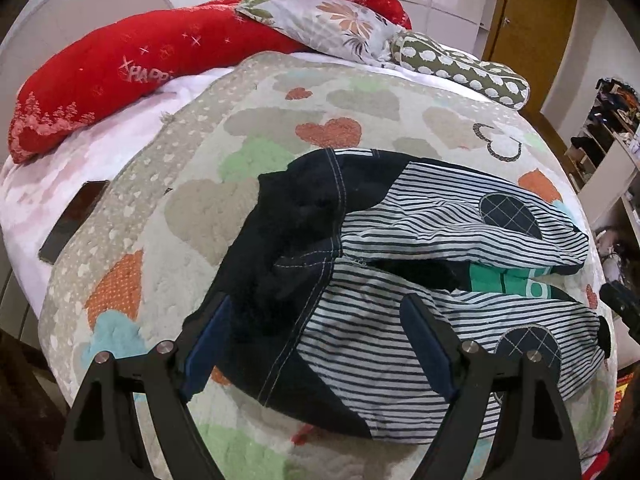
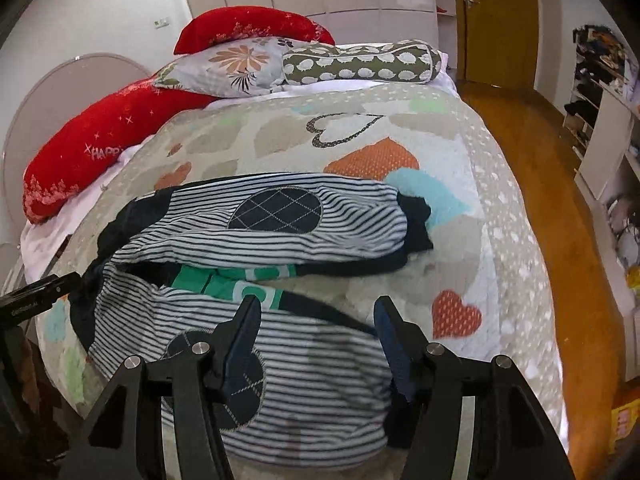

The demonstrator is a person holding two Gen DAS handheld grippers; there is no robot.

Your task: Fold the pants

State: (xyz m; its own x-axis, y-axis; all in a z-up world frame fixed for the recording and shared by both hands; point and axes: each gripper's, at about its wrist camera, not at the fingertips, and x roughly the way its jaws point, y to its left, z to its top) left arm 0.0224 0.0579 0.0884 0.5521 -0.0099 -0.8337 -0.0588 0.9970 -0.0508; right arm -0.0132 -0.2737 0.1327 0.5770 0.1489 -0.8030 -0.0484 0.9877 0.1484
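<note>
The pants [image 1: 400, 344] lie crumpled on the heart-patterned blanket [image 1: 224, 136]. They are navy-and-white striped, with a dark navy waist, checked knee patches and a green band between the legs. My left gripper [image 1: 316, 300] hangs open over the dark waist part, with cloth below its fingers but no grip. In the right wrist view both legs of the pants [image 2: 304, 232] stretch to the right. My right gripper [image 2: 316, 316] stands open above the near leg by its knee patch, and its pads press on nothing. The left gripper's body [image 2: 36, 292] shows at the left edge.
Red pillows [image 1: 120, 76], a floral pillow [image 1: 332, 24] and a dotted bolster [image 1: 460, 68] line the head of the bed. A dark phone [image 1: 74, 220] lies on the white sheet at left. Wooden floor [image 2: 560, 208], a door and cluttered shelves [image 2: 600, 80] lie to the right.
</note>
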